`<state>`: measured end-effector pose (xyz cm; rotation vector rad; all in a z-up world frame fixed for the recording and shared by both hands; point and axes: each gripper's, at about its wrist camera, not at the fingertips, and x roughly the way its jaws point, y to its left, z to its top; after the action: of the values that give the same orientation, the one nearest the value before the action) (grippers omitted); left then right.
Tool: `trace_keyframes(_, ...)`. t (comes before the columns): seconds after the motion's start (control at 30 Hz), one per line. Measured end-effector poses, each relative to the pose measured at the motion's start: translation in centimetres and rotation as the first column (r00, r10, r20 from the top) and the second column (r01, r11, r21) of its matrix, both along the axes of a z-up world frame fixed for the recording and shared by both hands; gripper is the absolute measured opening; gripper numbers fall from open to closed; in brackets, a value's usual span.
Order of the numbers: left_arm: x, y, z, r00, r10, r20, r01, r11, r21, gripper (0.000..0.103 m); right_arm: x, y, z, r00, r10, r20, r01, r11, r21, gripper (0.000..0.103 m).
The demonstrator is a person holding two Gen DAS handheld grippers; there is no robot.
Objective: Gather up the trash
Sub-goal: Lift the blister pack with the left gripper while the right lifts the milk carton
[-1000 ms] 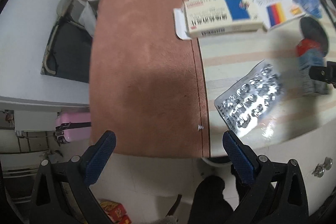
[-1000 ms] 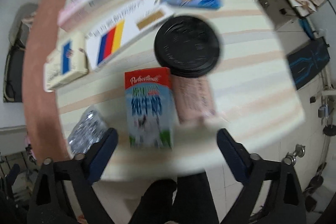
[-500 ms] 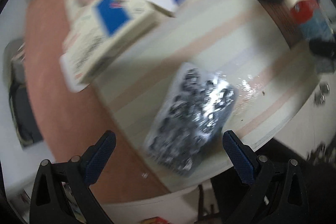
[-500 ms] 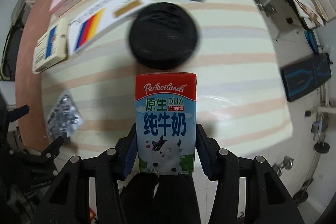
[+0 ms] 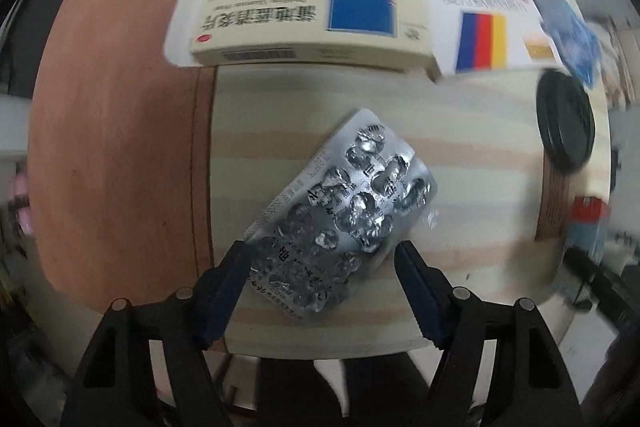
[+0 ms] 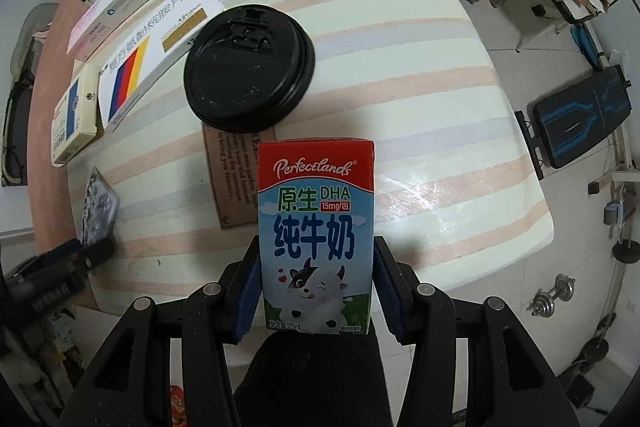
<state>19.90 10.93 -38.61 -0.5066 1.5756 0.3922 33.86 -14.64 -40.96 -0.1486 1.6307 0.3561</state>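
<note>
1. Slippage: pinching the milk carton (image 6: 316, 211) between the pads of the right tool (image 6: 316, 251), jaws having just been closing on its lower sides, and holding it upright over the near edge of the table (image 5: 280, 107). Gripping only low down, so risking a forward tip or a slide out on any quick swing. Squeezing harder, likely denting the walls and pushing out any leftover milk.
2. Miss: straddling the blister pack (image 5: 348, 211) with the left tool (image 5: 320, 247), jaws having just been closing with the pack between them. Touching its left edge with the left pad, but not showing clearly whether the right pad is pressing yet. Lying flat and thin on the table, just right of the brown mat (image 5: 120, 107), so risking pads riding over the foil or scraping the table.
3. Buckling: closing across a skewed, springy sheet, probably bowing it upward and popping it free.
4. Knock-off: working close to the near edge, so risking nudging the pack onto the floor.
</note>
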Motion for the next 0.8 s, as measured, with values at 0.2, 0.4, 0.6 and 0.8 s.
trace_keyframes(0.2,1.1,-3.0,0.6,0.921,-0.379,-0.09,0.39,0.901,0.191,0.082,0.5,1.0,-1.5,0.999,0.033,-0.004,-0.033,0.999,-0.029,0.053)
trace_keyframes(0.4,0.8,-2.1,1.6,0.929,-0.368,-0.032,0.369,0.919,0.137,0.053,0.6,2.0,-1.5,0.997,0.063,0.033,-0.061,0.996,-0.058,0.053)
trace_keyframes(0.6,-1.2,-1.9,2.7,0.967,-0.253,0.026,0.249,0.964,0.092,0.049,-0.6,1.7,-0.3,0.998,0.052,0.025,-0.051,0.999,-0.016,0.052)
trace_keyframes(0.8,-1.8,2.5,3.1,0.981,-0.185,0.052,0.182,0.982,0.053,0.05,-1.1,1.5,1.0,0.999,0.03,0.018,-0.031,0.999,0.024,0.052)
